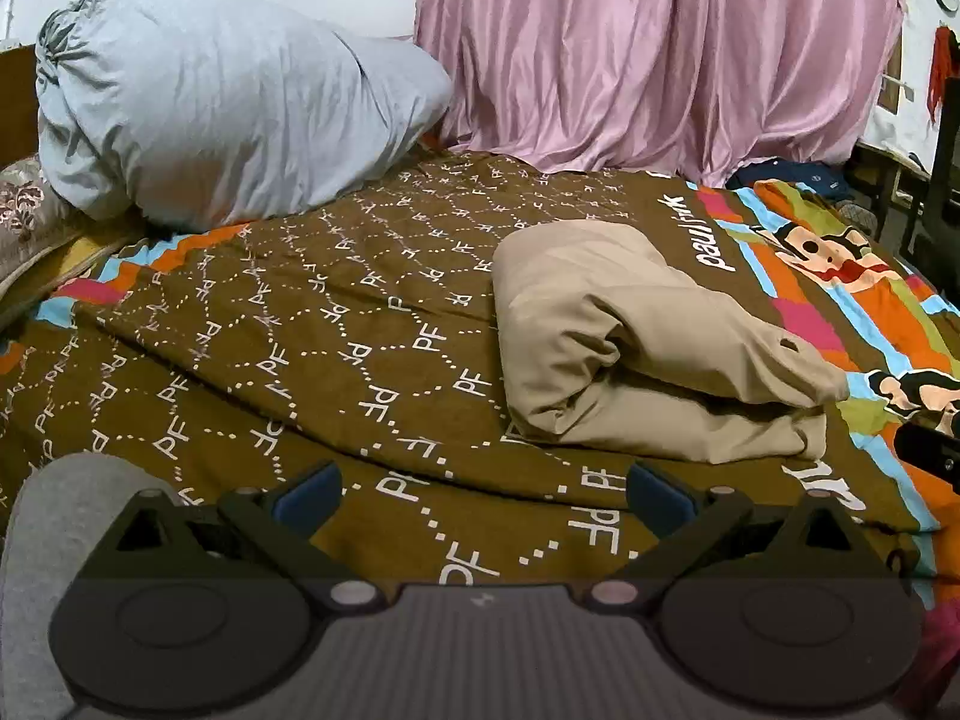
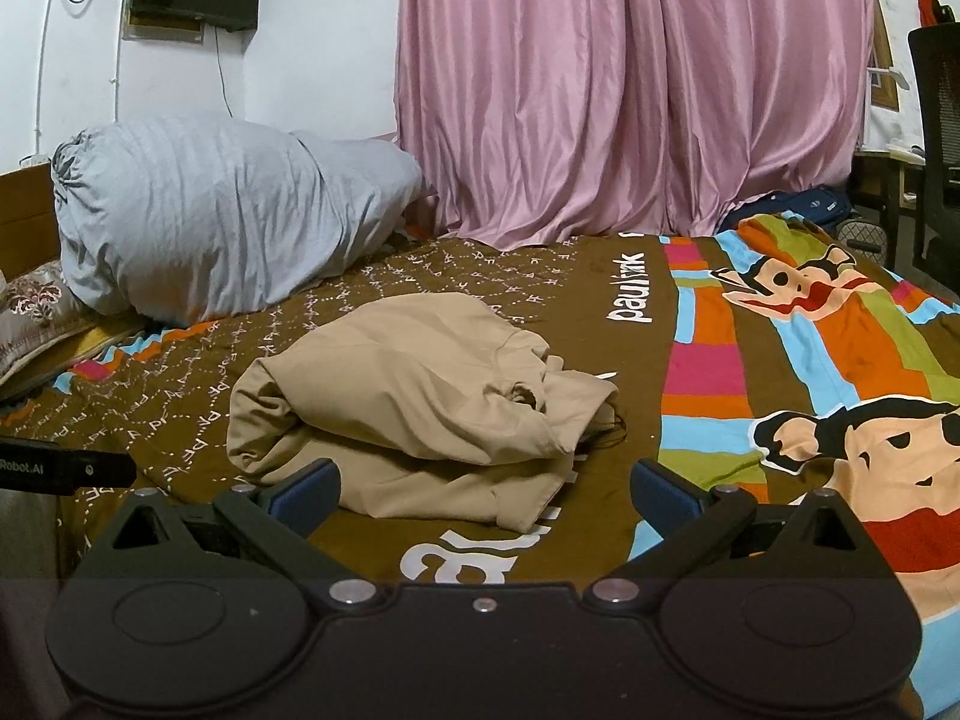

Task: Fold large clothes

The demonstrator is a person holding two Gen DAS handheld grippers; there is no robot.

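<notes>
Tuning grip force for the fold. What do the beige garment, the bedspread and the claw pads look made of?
Beige garment: looks like thin matte woven fabric, cotton-like; soft rounded creases, no sheen.
Bedspread: printed, looks slightly napped, maybe fleece or brushed polyester; broad shallow wrinkles, flat colours.
Claw pads: blue, matte, probably rubber or soft plastic; cannot tell which. They sit on black hard-plastic-looking arms. Both claws, left claw and right claw, stand open.

Beige garment (image 2: 414,402): matt woven cloth, smooth, softly creased. Bedspread (image 1: 336,324): printed cloth, matt, slightly napped. Curtain (image 2: 630,90): pink cloth with a satin sheen, finely wrinkled. Grey bundle (image 1: 228,108): matt crumpled cloth. Right tool (image 2: 483,489): matt black plastic body, blue pads (image 2: 303,489) of a dull finish, bright metal pivot pins. Left tool (image 1: 483,489): same finish.
</notes>
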